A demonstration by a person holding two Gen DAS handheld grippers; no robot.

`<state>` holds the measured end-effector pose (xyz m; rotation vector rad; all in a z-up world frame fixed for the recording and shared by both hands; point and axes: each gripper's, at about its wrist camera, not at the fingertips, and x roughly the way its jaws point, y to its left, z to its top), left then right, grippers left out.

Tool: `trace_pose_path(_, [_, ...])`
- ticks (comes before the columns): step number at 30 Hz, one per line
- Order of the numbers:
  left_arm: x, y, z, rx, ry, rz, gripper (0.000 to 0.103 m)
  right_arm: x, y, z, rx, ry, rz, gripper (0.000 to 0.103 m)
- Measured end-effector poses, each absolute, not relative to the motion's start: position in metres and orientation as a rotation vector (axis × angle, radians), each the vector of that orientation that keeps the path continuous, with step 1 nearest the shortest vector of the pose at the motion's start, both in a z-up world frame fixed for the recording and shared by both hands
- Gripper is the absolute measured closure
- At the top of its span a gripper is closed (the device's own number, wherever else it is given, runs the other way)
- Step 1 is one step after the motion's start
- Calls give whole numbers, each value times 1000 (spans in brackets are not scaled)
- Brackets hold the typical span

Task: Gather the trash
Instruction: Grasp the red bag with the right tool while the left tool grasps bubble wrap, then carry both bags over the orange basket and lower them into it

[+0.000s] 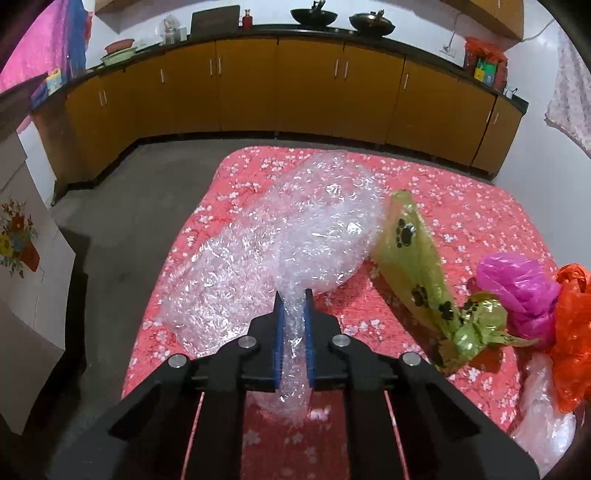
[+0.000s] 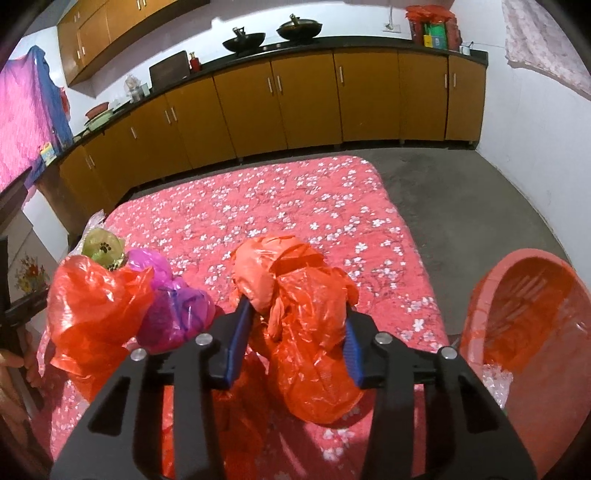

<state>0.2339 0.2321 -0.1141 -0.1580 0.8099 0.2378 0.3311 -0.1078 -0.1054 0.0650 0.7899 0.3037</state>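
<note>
Orange cabinet doors point(image 1: 303, 85) line the whole back wall under a dark counter point(image 1: 258, 31), with two black woks point(image 1: 314, 16) on top, and in front of you sits a table under a pink blossom-print cloth point(image 1: 461, 206). No readable writing anywhere (the packets on the counter at the far right are too small to make out); the only marking is the black paw prints on the green bag.

Going left to right: bare grey floor point(image 1: 122, 221) runs along the table's left edge, plenty of open room there. Your left gripper point(image 1: 294, 295) is pinched down narrow on a twisted tail of the bubble wrap point(image 1: 295, 229), blue pads pressing it from both sides, while the rest of the wrap billows out across the cloth ahead. Just right of it stands the green paw-print bag point(image 1: 413, 258), knotted at its near end. Next comes a magenta bag point(image 1: 517, 288), then an orange bag point(image 2: 96, 310) bunched against it, and a bit of clear film point(image 1: 543, 417) by the near edge.

Over to your right gripper point(image 2: 297, 306): its jaws are drawn in around a second crumpled orange bag point(image 2: 306, 332), pads pressing into its sides, the bag filling the gap between them. Beyond it the far half of the cloth lies open up to the table's far edge. Off the right edge, close beside the table, sits the red basket point(image 2: 480, 295) (open mouth tilted toward you), with clear grey floor behind it.
</note>
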Motion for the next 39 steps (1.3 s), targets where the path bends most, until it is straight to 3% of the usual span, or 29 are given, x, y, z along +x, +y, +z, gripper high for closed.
trace_pose_path(22, [178,195,-42,-146,637,148,96,270,-148,-50,127,665,279,60])
trace_pose_path(39, [174,65,1,-74,568,-163,96,235,-225,-29,183,597,152,60])
